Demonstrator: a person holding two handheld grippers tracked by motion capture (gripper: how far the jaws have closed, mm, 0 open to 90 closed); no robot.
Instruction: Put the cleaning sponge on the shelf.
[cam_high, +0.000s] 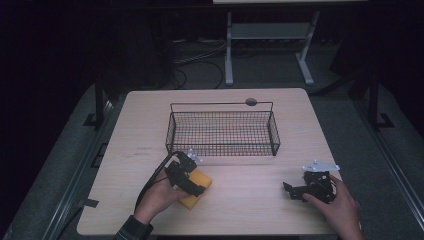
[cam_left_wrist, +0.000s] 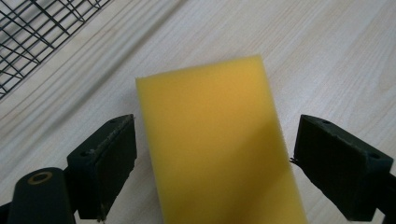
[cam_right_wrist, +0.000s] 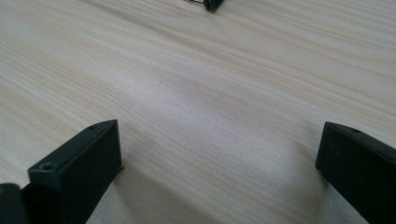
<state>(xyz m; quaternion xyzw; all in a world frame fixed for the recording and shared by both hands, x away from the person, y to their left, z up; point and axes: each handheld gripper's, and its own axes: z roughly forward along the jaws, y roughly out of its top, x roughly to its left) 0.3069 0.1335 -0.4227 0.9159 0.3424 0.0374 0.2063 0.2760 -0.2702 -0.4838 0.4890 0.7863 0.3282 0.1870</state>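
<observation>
The left gripper (cam_left_wrist: 210, 154) straddles the yellow rectangular foam sponge (cam_left_wrist: 215, 144) with jaws apart, set to clamp it; the sponge lies flat on the pale wooden table (cam_high: 250, 200), at seven o'clock from the black wire basket (cam_high: 222, 131). At four o'clock, the right gripper (cam_right_wrist: 219, 168) rests idle with jaws apart over bare wood.

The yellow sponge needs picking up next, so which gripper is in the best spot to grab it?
The left gripper. Its open jaws stand on either side of the yellow sponge, with a small gap on each side, so it likely only needs to close. The right gripper is far off to the side over bare table.
</observation>
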